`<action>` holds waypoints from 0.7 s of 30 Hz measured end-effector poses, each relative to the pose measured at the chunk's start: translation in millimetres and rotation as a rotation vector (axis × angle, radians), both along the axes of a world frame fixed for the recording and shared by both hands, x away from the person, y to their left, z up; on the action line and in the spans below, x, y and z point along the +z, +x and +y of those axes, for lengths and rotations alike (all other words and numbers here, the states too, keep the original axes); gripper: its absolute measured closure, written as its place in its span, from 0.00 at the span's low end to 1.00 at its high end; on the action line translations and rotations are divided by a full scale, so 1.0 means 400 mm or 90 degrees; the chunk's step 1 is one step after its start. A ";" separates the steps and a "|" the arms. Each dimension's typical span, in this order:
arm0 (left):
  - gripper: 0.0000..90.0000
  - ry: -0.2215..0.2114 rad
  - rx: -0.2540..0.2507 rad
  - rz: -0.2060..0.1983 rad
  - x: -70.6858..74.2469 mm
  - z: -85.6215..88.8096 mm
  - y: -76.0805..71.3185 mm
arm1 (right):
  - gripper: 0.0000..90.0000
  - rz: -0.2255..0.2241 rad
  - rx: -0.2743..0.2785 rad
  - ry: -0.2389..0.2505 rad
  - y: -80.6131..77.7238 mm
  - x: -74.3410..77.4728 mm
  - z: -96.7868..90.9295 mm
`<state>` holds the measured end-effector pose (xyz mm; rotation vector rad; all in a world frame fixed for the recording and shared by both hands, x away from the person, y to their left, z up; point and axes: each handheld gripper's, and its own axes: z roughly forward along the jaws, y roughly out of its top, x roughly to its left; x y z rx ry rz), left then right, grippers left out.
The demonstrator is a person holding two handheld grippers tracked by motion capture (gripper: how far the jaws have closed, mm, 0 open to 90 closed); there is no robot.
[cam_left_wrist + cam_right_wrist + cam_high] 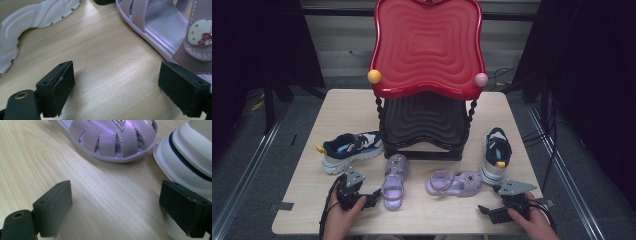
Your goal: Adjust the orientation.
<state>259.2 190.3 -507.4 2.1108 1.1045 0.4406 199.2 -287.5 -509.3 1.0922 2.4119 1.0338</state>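
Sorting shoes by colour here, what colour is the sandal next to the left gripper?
Pale lilac purple; the sandal shows best in the left gripper view.

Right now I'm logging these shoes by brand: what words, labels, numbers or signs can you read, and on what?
No readable words, brands or numbers.
Sandal strap: a white cat-face badge with a red bow, a picture with no lettering.
Other sandal: a sparkly ornament, no text.
Sneakers: any markings are too small to read.

Landmark: red-topped two-tier plastic rack [427,50], table rear-centre | left: navy-white sneaker [349,149] | right: second navy-white sneaker [497,155] | front-left: lilac strapped sandal [394,181] | front-right: second lilac sandal [454,182]
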 end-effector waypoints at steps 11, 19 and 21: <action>0.15 0.001 -0.001 0.000 0.000 0.000 0.000 | 0.12 0.000 0.000 0.000 0.000 0.000 0.000; 0.17 -0.032 0.023 -0.007 0.017 0.019 -0.019 | 0.12 0.000 0.000 0.000 0.000 0.000 0.000; 0.17 -0.038 0.033 -0.011 0.022 0.020 -0.022 | 0.12 0.000 0.000 0.000 0.000 0.000 0.000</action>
